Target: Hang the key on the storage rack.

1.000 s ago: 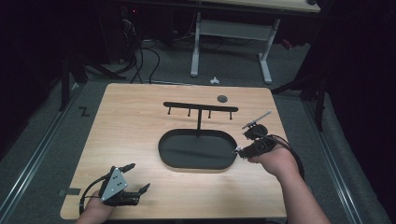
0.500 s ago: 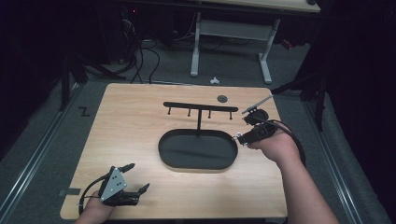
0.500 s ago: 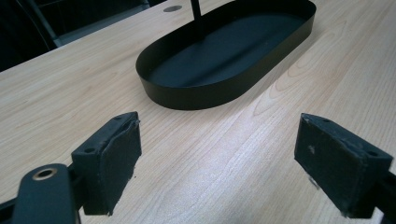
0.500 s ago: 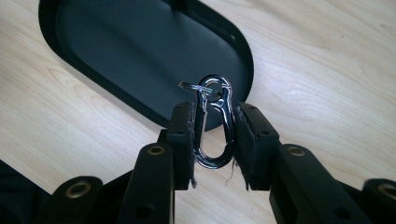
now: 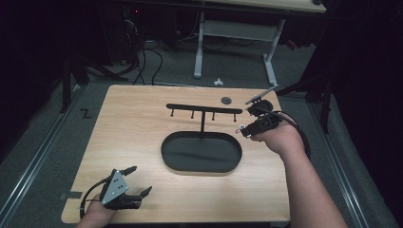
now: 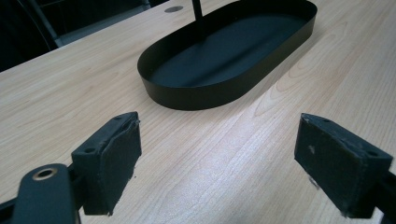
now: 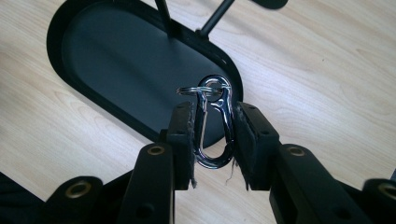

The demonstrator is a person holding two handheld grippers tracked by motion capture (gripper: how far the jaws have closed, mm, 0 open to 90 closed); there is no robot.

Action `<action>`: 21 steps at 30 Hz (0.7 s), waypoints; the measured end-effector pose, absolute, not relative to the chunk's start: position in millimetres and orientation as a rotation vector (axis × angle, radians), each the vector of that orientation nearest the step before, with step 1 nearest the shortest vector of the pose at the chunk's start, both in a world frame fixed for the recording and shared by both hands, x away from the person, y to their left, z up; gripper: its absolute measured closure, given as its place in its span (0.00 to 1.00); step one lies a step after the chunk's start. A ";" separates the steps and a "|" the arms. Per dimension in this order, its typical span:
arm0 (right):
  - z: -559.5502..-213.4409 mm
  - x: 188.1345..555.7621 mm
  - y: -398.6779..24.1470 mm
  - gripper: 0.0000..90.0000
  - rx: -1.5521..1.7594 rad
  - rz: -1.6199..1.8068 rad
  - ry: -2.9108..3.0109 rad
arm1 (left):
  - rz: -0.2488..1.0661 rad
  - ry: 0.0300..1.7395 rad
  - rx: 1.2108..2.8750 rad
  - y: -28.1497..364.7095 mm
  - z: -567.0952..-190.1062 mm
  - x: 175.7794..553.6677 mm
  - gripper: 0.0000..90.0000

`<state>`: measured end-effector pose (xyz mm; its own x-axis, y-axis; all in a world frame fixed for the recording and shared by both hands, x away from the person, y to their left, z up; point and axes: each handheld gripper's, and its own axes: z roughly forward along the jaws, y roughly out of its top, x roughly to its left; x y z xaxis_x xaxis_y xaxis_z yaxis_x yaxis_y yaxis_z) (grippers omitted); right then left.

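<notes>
A silver carabiner clip (image 7: 215, 126) with a small ring at its top is pinched between the jaws of my right gripper (image 7: 214, 140), which is shut on it. In the high view that right gripper (image 5: 247, 129) hovers beside the right end of the black hook rack (image 5: 203, 109), above the right rim of the black oval tray (image 5: 171, 164). My left gripper (image 5: 138, 183) rests near the table's front left corner, open with nothing between its pads (image 6: 114, 156). The tray (image 6: 201, 95) lies ahead of it.
The rack's thin post (image 5: 203, 123) rises from the tray's far side. A small dark disc (image 5: 226, 100) is set in the wooden table (image 5: 128, 128) behind the rack. Beyond the table edge stand another desk's legs (image 5: 198, 47) and cables on the floor.
My right gripper has moved away from me and upward with the clip, from the tray's right end toward the rack's right end. The left gripper has stayed put.
</notes>
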<state>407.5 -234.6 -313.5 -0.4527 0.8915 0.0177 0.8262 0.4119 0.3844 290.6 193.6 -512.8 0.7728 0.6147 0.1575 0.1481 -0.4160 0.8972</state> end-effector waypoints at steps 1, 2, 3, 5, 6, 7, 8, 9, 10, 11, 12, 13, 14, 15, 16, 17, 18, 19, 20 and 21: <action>-312.4 408.2 -234.2 0.77 1.524 0.512 2.472 | 0.584 0.576 1.962 193.6 -512.8 290.5 0.17; -311.4 409.2 -233.9 0.77 1.515 0.512 2.475 | 0.584 0.576 1.962 193.6 -512.7 290.5 0.17; -310.2 409.8 -233.2 0.77 1.521 0.508 2.469 | 0.586 0.576 1.961 193.6 -512.8 290.4 0.17; -308.4 411.3 -232.6 0.77 1.518 0.511 2.468 | 0.587 0.574 1.961 193.8 -512.8 290.5 0.17; -307.9 411.9 -232.2 0.77 1.520 0.516 2.465 | 0.587 0.574 1.961 194.0 -512.7 290.6 0.17; -307.4 412.4 -231.6 0.77 1.523 0.518 2.461 | 0.586 0.575 1.962 194.3 -512.6 290.7 0.17; -307.4 413.1 -231.3 0.77 1.513 0.519 2.463 | 0.586 0.576 1.961 194.4 -512.5 290.7 0.17; -307.1 413.3 -230.3 0.77 1.517 0.516 2.462 | 0.586 0.576 1.960 194.4 -512.5 290.7 0.17; -307.1 413.7 -229.6 0.77 1.515 0.517 2.461 | 0.585 0.575 1.960 194.4 -512.5 290.7 0.17; -306.9 414.3 -229.2 0.77 1.510 0.516 2.464 | 0.585 0.575 1.961 194.3 -512.6 290.7 0.17; -306.6 414.6 -228.1 0.77 1.521 0.514 2.460 | 0.585 0.575 1.962 194.3 -512.6 290.7 0.17; -306.4 415.5 -228.1 0.77 1.512 0.510 2.462 | 0.585 0.575 1.961 194.2 -512.6 290.7 0.17; -306.4 416.1 -228.0 0.77 1.506 0.516 2.462 | 0.585 0.574 1.959 194.1 -512.6 290.6 0.17; -305.7 416.7 -227.5 0.77 1.512 0.513 2.461 | 0.586 0.574 1.959 194.1 -512.5 290.5 0.17; -305.0 417.6 -227.1 0.77 1.509 0.511 2.461 | 0.586 0.574 1.959 194.1 -512.5 290.6 0.17; -304.5 418.2 -227.0 0.77 1.507 0.512 2.461 | 0.586 0.574 1.959 194.2 -512.5 290.6 0.17; -303.6 418.9 -226.6 0.77 1.512 0.511 2.458 | 0.585 0.576 1.961 194.5 -512.5 290.7 0.17; -303.0 419.8 -226.5 0.77 1.504 0.510 2.457 | 0.586 0.577 1.959 194.5 -512.6 290.8 0.17; -302.3 420.5 -226.2 0.77 1.507 0.508 2.454 | 0.586 0.577 1.959 194.6 -512.6 290.9 0.17; -301.6 421.1 -225.9 0.77 1.514 0.513 2.449 | 0.587 0.577 1.959 194.6 -512.6 290.9 0.17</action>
